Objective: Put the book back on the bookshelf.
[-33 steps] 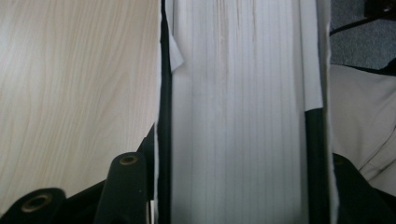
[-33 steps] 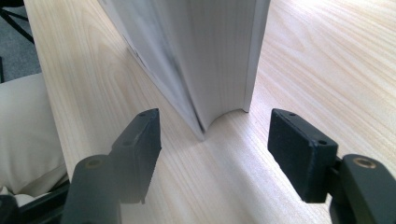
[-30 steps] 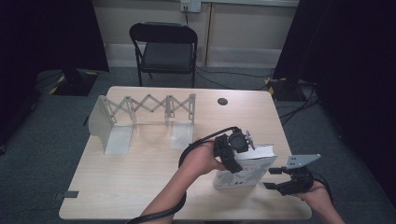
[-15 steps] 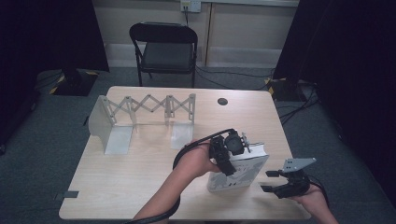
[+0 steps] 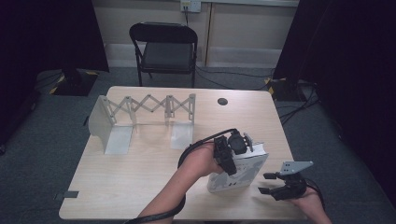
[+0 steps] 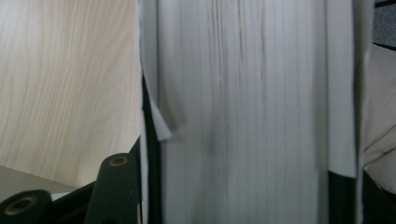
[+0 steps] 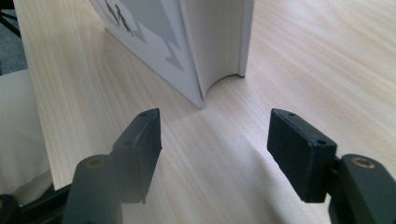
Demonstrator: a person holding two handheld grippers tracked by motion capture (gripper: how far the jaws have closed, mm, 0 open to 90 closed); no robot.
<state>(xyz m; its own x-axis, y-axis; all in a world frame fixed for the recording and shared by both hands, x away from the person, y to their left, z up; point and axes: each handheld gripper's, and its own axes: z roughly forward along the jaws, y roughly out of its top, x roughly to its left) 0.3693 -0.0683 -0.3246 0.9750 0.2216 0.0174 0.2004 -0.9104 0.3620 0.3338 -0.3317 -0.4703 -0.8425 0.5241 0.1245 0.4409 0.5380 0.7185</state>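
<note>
A thick white book [image 5: 240,176] stands on edge on the wooden table [image 5: 140,172], near its front right corner. My left gripper [image 5: 232,153] is shut on the book's top part, with the hand reaching in from the left. In the left gripper view the book's page edges [image 6: 243,112] run between the two black jaws. My right gripper [image 5: 263,183] stands open just right of the book, low over the table, with nothing between its fingers. In the right gripper view the book's lower corner [image 7: 205,56] is a short way ahead of that open gripper [image 7: 215,144].
A white expanding rack [image 5: 140,112] with end plates stands at the back left of the table. A small dark round disc [image 5: 222,101] lies at the back. A black folding chair [image 5: 166,51] stands behind the table. The table's right edge is close to my right hand.
My left gripper has carried the book slightly left and toward the front edge. My right gripper has moved a little left, closer to the book, and stays open.
</note>
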